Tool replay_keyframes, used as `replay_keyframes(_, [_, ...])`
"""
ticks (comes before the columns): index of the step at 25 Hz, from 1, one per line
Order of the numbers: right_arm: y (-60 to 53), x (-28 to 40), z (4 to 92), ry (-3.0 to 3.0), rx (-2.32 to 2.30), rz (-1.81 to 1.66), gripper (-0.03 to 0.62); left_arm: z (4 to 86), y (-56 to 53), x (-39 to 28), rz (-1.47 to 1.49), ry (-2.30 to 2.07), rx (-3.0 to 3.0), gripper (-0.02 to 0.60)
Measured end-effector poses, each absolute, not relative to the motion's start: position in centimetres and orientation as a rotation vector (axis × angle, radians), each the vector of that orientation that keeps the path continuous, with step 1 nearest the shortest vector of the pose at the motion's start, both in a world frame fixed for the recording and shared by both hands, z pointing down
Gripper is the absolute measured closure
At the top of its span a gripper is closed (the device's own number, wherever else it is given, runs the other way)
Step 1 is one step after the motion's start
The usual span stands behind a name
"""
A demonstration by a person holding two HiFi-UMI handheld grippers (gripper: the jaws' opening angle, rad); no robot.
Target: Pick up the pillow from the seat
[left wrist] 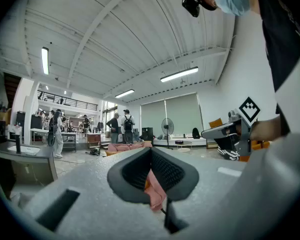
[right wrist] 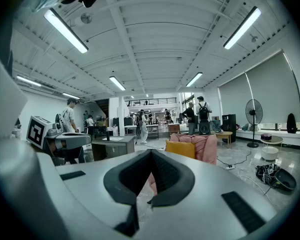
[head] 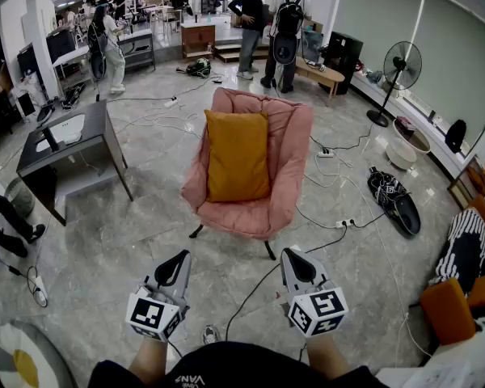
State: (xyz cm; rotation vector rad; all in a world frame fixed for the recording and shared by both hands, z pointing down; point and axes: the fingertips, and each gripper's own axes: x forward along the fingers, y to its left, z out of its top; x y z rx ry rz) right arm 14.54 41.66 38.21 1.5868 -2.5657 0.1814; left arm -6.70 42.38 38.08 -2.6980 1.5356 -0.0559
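Head view: L gripper [head: 180, 259] and R gripper [head: 292, 255] sit low in front of the body, both pressed together and empty. Orange pillow [head: 237, 156] stands upright against the back of the pink chair [head: 289, 136], well apart from both. Cable [head: 255, 293] crosses the floor btwn person and chair, so there's a snag/trip risk on approach.

Left gripper view: jaws together, nothing btwn. If they aren't spread before contact, the tips prob. just shove the pillow over.

Right gripper view: jaws together too. Pillow is ahead, right of centre. It's soft, so a shallow corner pinch may slip or sag.
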Motion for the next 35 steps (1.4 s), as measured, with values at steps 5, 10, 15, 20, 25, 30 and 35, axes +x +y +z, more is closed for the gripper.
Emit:
replay_keyframes(5, [41.0, 13.9, 38.5, -2.561, 1.6, 0.188, 0.591, 38.9, 41.7, -7.3, -0.062, 1.501, -2.705, 0.562])
replay_keyframes(10, [40.5, 13.5, 38.6, -2.553, 1.618, 0.197, 0.592, 39.0, 40.9, -7.6, -0.064, 1.472, -2.724, 0.562])
replay_keyframes(15, [39.8, 12.1, 38.7, -2.555, 1.649, 0.21, 0.591, 39.5, 39.6, -8.7, -0.057, 1.409, -2.771, 0.56])
replay_keyframes(20, [39.2, 10.9, 38.5, -2.58, 1.701, 0.218, 0.589, 39.8, 38.4, -9.1, -0.07, 1.3, -2.825, 0.555])
replay_keyframes(25, [38.7, 9.0, 39.0, -2.577, 1.72, 0.268, 0.44, 40.4, 37.9, -9.7, -0.089, 1.195, -2.918, 0.333])
replay_keyframes(30, [38.5, 9.1, 40.3, -2.533, 1.746, 0.335, 0.355, 41.5, 37.3, -10.2, -0.083, 1.192, -2.963, 0.313])
replay_keyframes(35, [37.0, 9.4, 40.9, -2.527, 1.75, 0.362, 0.333, 42.3, 35.8, -10.4, -0.086, 1.213, -2.973, 0.288])
